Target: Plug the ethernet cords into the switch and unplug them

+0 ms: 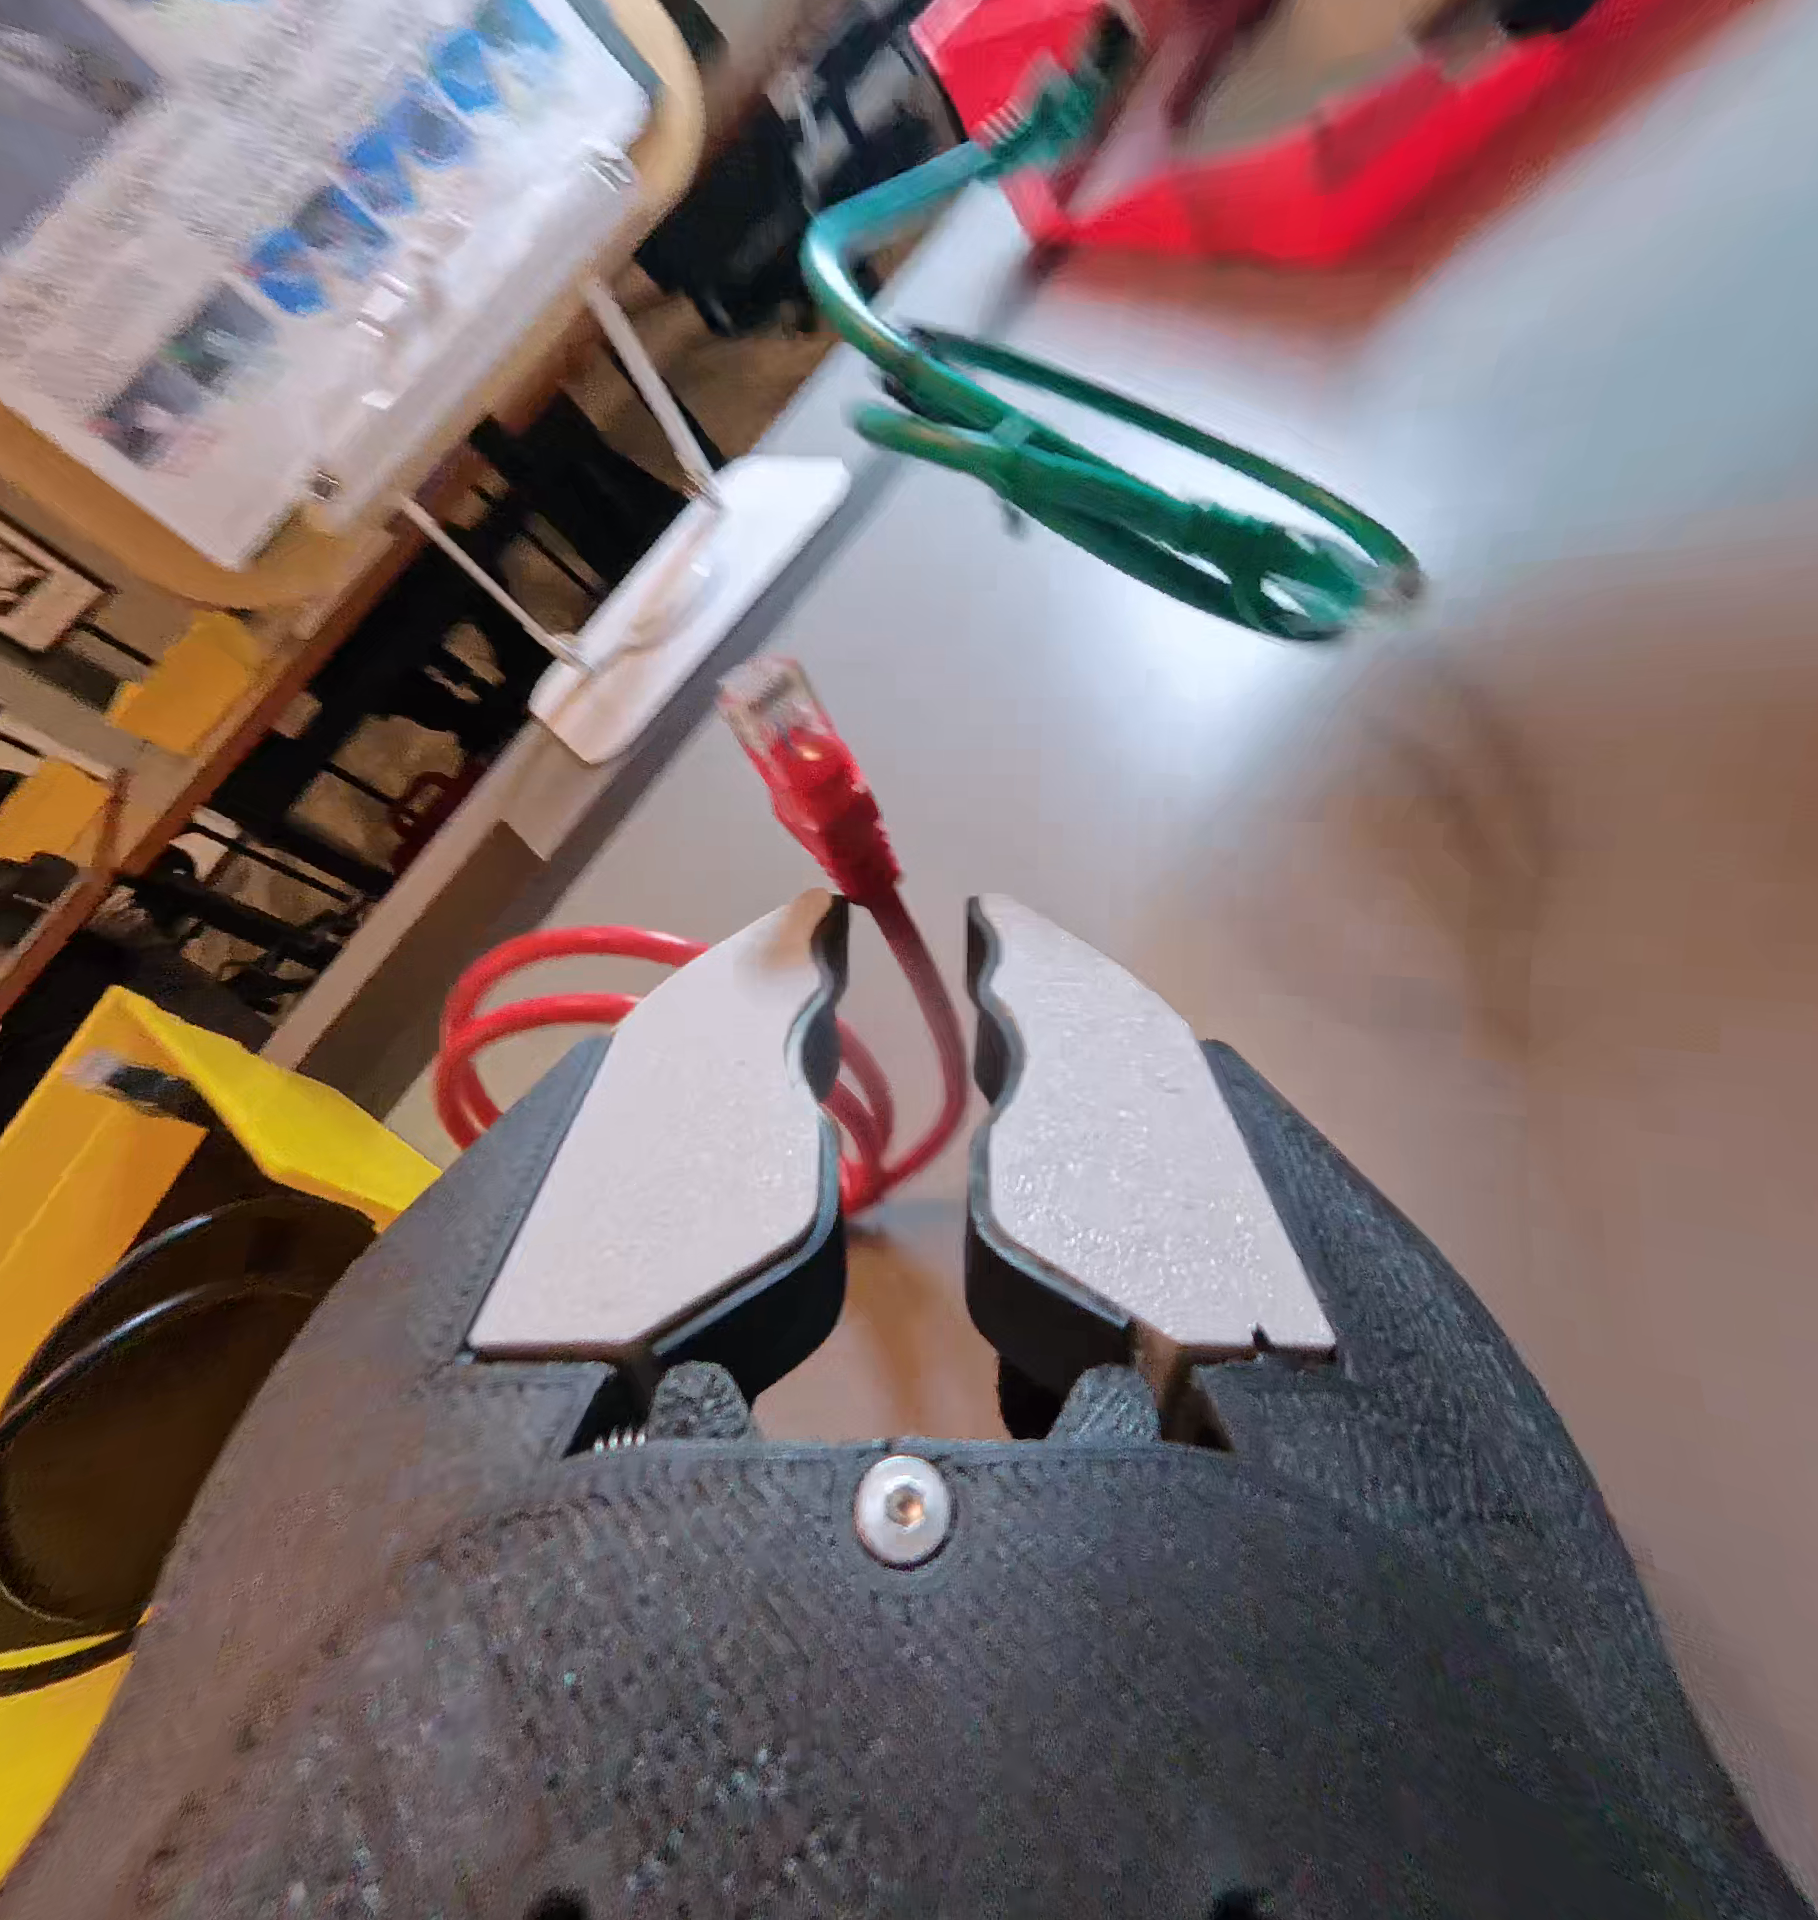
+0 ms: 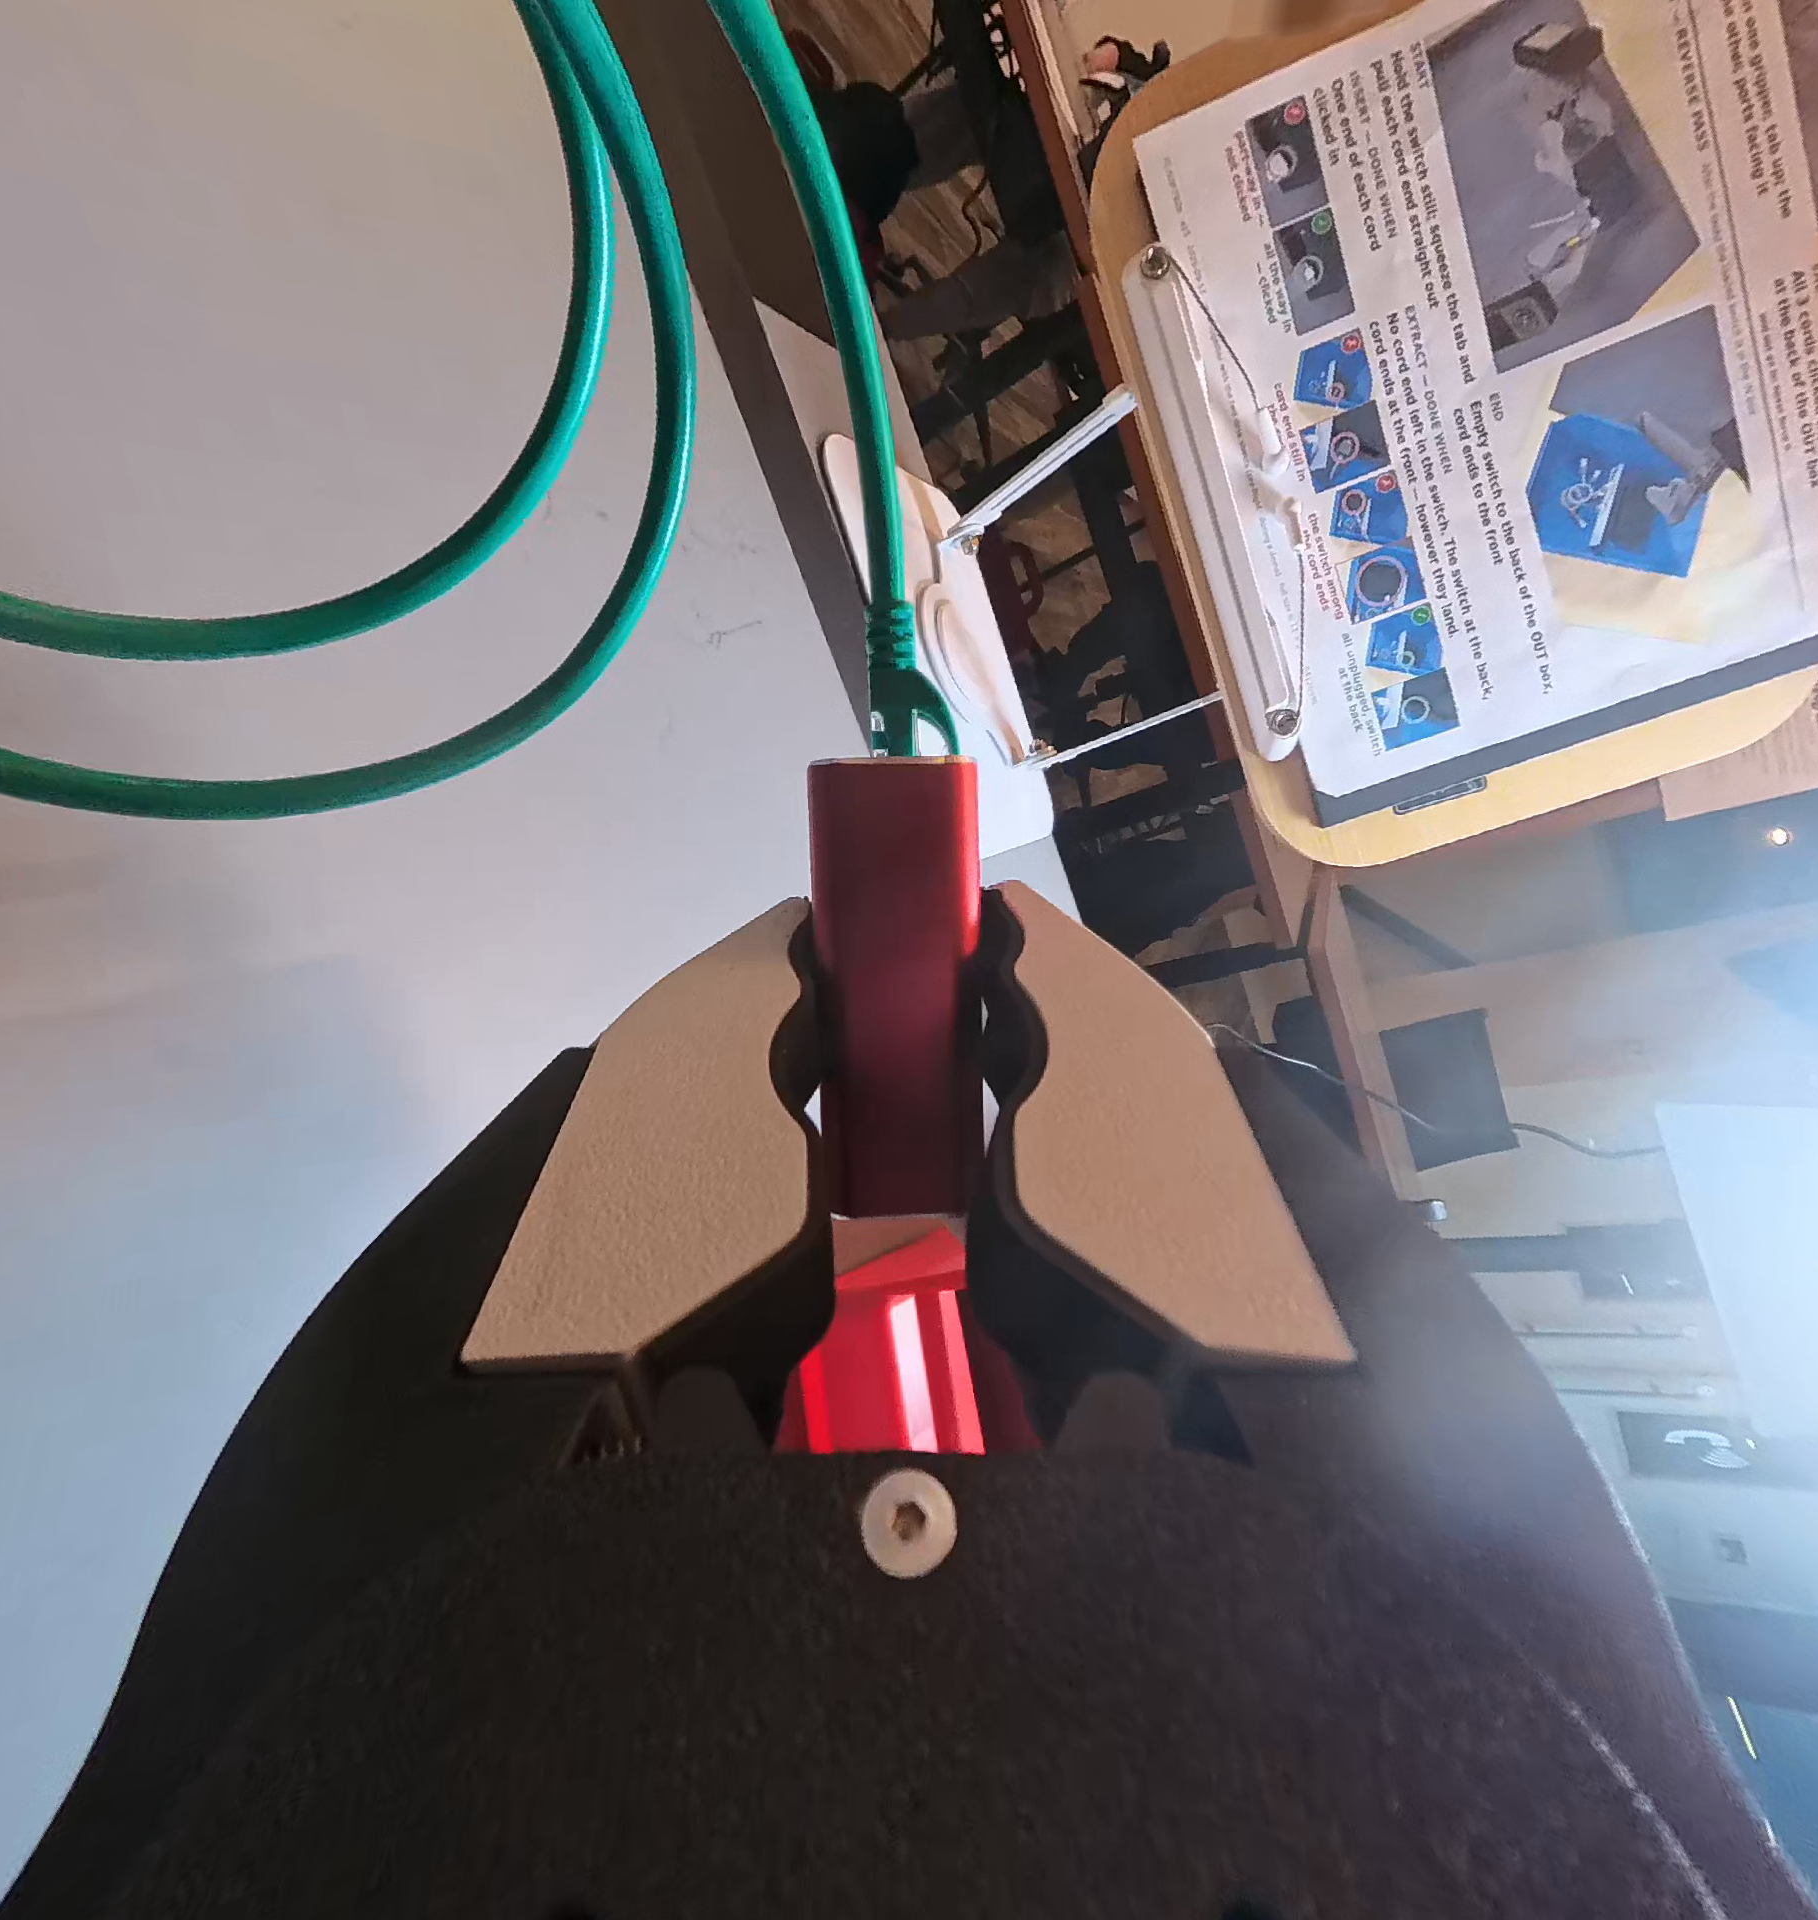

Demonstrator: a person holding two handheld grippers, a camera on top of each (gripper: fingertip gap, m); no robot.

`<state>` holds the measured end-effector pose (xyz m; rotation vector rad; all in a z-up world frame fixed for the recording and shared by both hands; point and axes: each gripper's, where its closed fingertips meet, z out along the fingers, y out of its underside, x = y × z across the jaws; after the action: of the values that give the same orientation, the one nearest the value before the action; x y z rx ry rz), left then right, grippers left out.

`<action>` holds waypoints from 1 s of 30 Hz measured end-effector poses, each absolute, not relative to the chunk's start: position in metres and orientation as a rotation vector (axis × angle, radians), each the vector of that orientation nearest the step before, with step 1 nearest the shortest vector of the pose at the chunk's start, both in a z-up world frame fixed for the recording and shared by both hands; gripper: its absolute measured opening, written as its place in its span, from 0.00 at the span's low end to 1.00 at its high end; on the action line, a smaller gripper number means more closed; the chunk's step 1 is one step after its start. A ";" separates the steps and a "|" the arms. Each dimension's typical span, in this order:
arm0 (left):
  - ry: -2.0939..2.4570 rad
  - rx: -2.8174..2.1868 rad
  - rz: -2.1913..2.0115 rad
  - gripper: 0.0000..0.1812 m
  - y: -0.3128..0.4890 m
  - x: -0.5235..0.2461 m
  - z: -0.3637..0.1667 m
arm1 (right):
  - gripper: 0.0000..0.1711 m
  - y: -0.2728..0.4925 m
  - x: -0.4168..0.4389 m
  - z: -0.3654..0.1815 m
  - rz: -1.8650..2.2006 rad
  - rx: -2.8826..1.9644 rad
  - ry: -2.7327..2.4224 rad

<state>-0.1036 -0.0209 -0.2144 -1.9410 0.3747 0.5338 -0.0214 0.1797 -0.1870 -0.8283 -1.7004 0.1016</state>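
Observation:
In the left wrist view my left gripper [image 1: 905, 914] is slightly open just above the pale table [image 1: 1507, 1039]. A red ethernet cord [image 1: 920, 997] runs up through the gap between its fingers. The cord's clear plug [image 1: 791, 727] sticks up beyond the fingertips, and its coil [image 1: 531, 997] lies at the left. My right gripper [image 2: 894, 904] is shut on the red switch [image 2: 889, 831]. A green cord [image 2: 614, 312] is plugged into the switch's far end by its plug [image 2: 900, 675]. The switch [image 1: 1030, 62] and the green cord [image 1: 1144, 488] also show blurred in the left wrist view.
A yellow bin [image 1: 105, 1195] holding a black cord [image 1: 136, 1086] is at my left gripper's left. A red bin [image 1: 1300, 197] sits at the far side. An instruction sheet [image 2: 1507, 416] on a white stand [image 1: 687, 613] is at the table's edge.

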 end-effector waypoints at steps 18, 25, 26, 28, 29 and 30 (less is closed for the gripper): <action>1.141 -2.396 0.179 0.18 -0.138 -0.076 -0.218 | 0.16 0.179 -0.022 -0.191 0.098 -0.834 -1.717; 1.599 -2.245 0.011 0.16 -0.096 -0.026 -0.252 | 0.16 0.182 -0.020 -0.192 0.107 -0.851 -1.717; 1.682 -2.218 0.001 0.16 -0.092 -0.018 -0.259 | 0.16 0.183 -0.020 -0.192 0.107 -0.853 -1.717; 1.831 -2.159 0.003 0.17 -0.084 -0.008 -0.272 | 0.16 0.184 -0.019 -0.191 0.108 -0.856 -1.712; 1.905 -2.137 0.004 0.18 -0.083 -0.005 -0.278 | 0.16 0.185 -0.019 -0.191 0.110 -0.858 -1.709; 1.971 -2.117 0.008 0.18 -0.081 -0.003 -0.284 | 0.16 0.186 -0.018 -0.190 0.110 -0.861 -1.706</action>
<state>-0.0027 -0.0815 -0.2844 -2.1171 1.9710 0.0083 -0.0182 0.1860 -0.1903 -0.8611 -1.7061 0.1102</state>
